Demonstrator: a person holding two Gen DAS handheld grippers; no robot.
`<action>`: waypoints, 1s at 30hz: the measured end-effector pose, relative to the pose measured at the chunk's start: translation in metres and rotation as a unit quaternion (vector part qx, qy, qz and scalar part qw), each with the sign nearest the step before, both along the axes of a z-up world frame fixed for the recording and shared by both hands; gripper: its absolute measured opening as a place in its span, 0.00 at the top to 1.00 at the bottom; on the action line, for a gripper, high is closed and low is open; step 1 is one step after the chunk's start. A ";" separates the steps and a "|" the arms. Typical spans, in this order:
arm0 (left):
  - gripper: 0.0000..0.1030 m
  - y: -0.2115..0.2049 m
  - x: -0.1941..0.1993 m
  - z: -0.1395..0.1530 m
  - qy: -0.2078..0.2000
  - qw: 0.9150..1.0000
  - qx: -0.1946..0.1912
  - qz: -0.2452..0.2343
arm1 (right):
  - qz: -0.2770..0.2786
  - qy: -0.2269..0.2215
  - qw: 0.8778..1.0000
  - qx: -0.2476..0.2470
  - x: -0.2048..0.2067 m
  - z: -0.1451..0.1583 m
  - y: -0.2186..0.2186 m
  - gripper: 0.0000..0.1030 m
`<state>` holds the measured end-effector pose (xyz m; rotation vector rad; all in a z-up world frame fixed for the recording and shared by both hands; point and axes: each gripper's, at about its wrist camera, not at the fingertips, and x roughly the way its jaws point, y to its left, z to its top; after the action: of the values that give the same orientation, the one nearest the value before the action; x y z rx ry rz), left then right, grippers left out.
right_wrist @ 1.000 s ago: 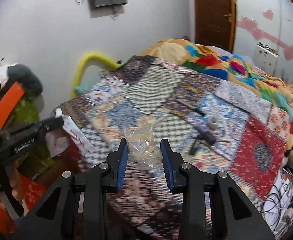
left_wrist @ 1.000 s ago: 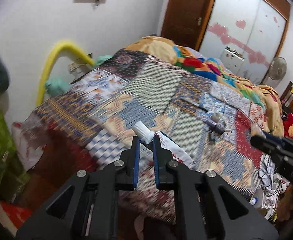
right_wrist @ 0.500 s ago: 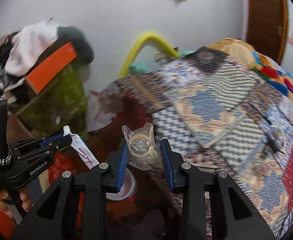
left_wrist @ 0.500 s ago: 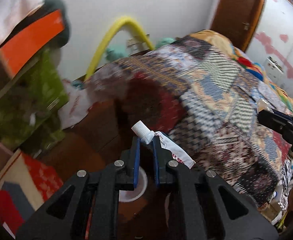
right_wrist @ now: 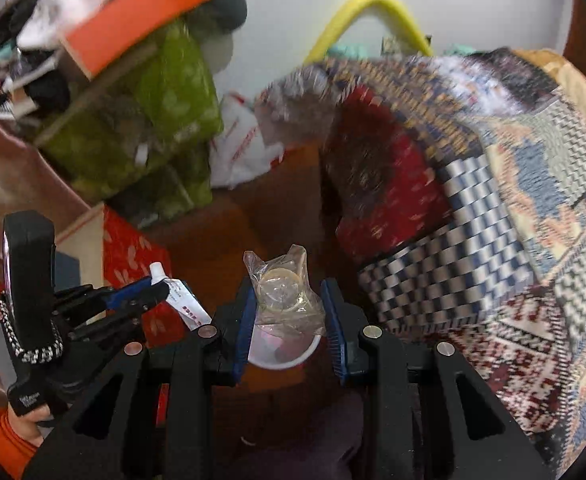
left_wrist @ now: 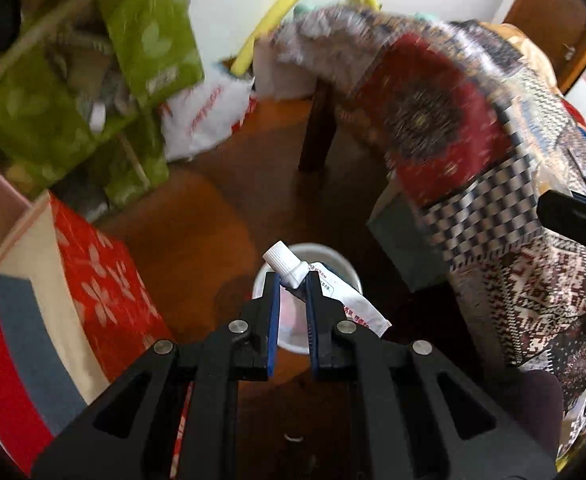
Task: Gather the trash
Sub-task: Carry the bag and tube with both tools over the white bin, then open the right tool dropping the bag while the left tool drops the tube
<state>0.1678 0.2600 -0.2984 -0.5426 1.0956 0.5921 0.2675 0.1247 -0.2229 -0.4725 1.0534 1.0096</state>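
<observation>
My left gripper (left_wrist: 292, 280) is shut on a white tube (left_wrist: 325, 288) with a screw cap, held right above a white round bin (left_wrist: 349, 270) on the wooden floor. My right gripper (right_wrist: 287, 300) is shut on a crumpled clear plastic wrapper (right_wrist: 283, 290), also above the white bin (right_wrist: 293, 354). In the right wrist view the left gripper (right_wrist: 149, 292) and its tube (right_wrist: 181, 300) show at the left, close beside.
The bed with a patchwork quilt (left_wrist: 493, 140) hangs over at the right. A dark bed leg (left_wrist: 317, 128) stands behind the bin. Red patterned boxes (left_wrist: 93, 280), green bags (left_wrist: 53, 100) and a white plastic bag (left_wrist: 205, 112) crowd the left. A yellow hose (right_wrist: 373, 12) arches by the wall.
Both grippers have swung from the bed top down toward the floor, each keeping its item. The white bin now lies directly under both.
</observation>
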 end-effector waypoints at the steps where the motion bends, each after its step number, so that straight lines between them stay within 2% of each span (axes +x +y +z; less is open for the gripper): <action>1: 0.89 0.002 0.000 -0.010 0.008 1.000 -0.005 0.003 | 0.004 0.005 1.000 -0.008 0.000 -0.007 0.005 0.71; 5: 0.89 0.007 0.004 -0.040 0.028 0.999 -0.027 0.012 | 0.015 0.032 0.999 -0.041 0.003 -0.039 0.022 0.71; 12: 0.89 0.017 0.011 -0.067 0.032 0.996 -0.079 0.022 | 0.022 0.075 0.996 -0.053 0.010 -0.061 0.039 0.70; 13: 0.87 0.017 0.012 -0.070 0.038 0.995 -0.087 0.023 | 0.023 0.087 0.994 -0.055 0.012 -0.063 0.040 0.68; 14: 0.81 0.019 0.013 -0.074 0.047 0.994 -0.097 0.026 | 0.023 0.098 0.993 -0.057 0.013 -0.065 0.042 0.60; 16: 0.75 0.021 0.012 -0.077 0.054 0.993 -0.105 0.031 | 0.018 0.120 0.991 -0.061 0.015 -0.071 0.044 0.51; 24: 0.75 0.016 0.001 -0.051 0.035 0.995 -0.090 0.028 | 0.011 0.102 0.993 -0.059 0.013 -0.061 0.030 0.51; 30: 0.75 0.005 0.001 -0.008 0.010 0.998 -0.055 0.010 | 0.002 0.054 0.998 -0.036 0.011 -0.025 0.008 0.51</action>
<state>0.1686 0.2650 -0.3061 -0.6448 1.1479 0.5589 0.2789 0.1324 -0.2475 -0.4832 1.1891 1.0128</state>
